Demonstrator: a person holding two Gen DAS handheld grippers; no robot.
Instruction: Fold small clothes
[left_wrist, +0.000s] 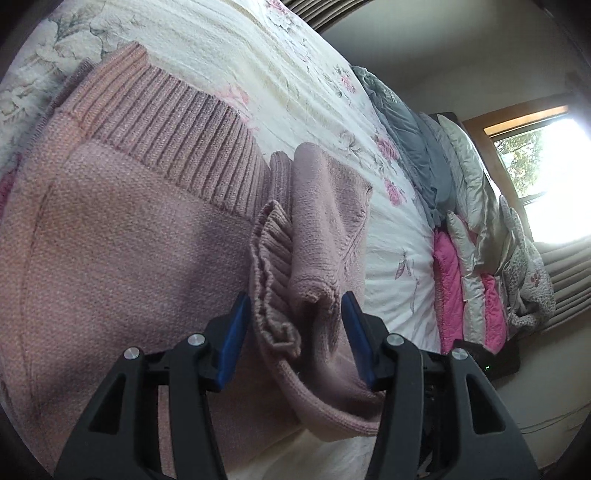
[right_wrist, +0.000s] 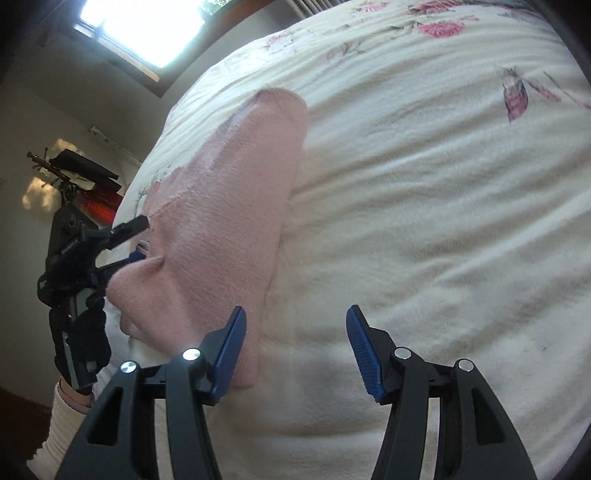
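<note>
- The left gripper (left_wrist: 295, 325) has its blue-padded jaws spread wide around a bunched fold of the pink knit sweater (left_wrist: 129, 240).
- The sweater lies on a floral bedspread (left_wrist: 295, 74), ribbed hem toward the far side.
- Pillows (left_wrist: 461, 221) are stacked at the bed's right edge, below a bright window (left_wrist: 546, 166).

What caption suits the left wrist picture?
Open left claw straddles a bunched fold of pink knit sweater on a floral bedspread.
</note>
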